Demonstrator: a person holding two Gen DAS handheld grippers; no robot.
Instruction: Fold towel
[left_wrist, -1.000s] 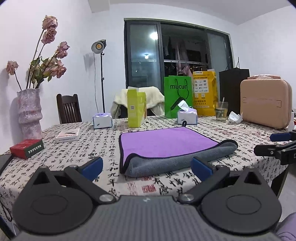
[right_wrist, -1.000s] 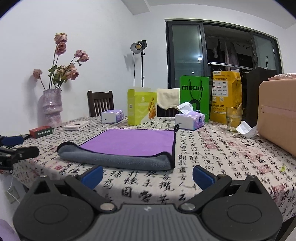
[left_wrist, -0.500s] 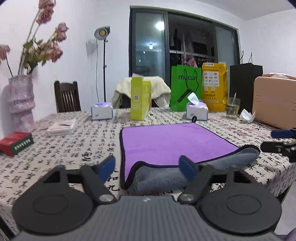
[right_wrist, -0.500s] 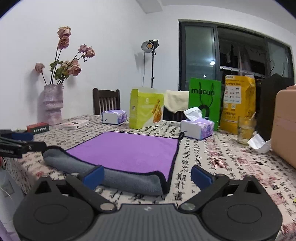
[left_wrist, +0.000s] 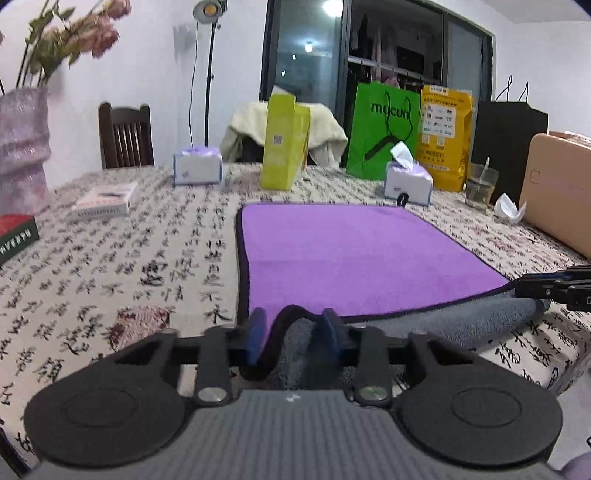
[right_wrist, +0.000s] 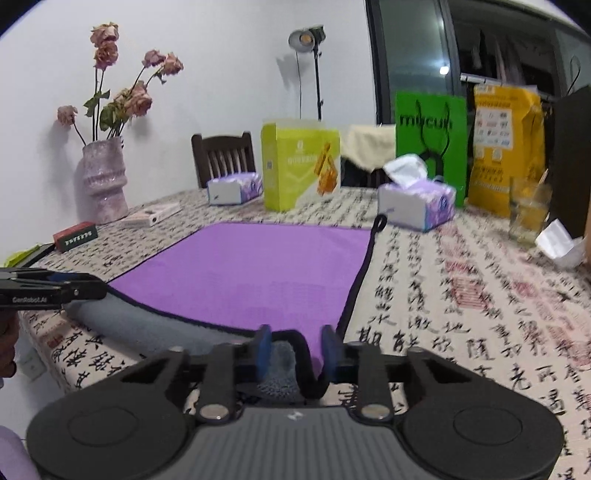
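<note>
A purple towel with a grey underside and black trim lies folded on the patterned tablecloth, its thick grey fold along the near edge. My left gripper is shut on the towel's near left corner, which bunches up between the blue pads. My right gripper is shut on the near right corner of the towel the same way. Each gripper shows at the edge of the other's view: the right one and the left one.
Behind the towel stand two tissue boxes, a yellow-green carton, a green bag, a yellow bag and a glass. A pink case is at right; a vase, books and a red box at left.
Both grippers moved forward to the towel's near corners and closed on them; they were open and back from the table edge one second ago.
</note>
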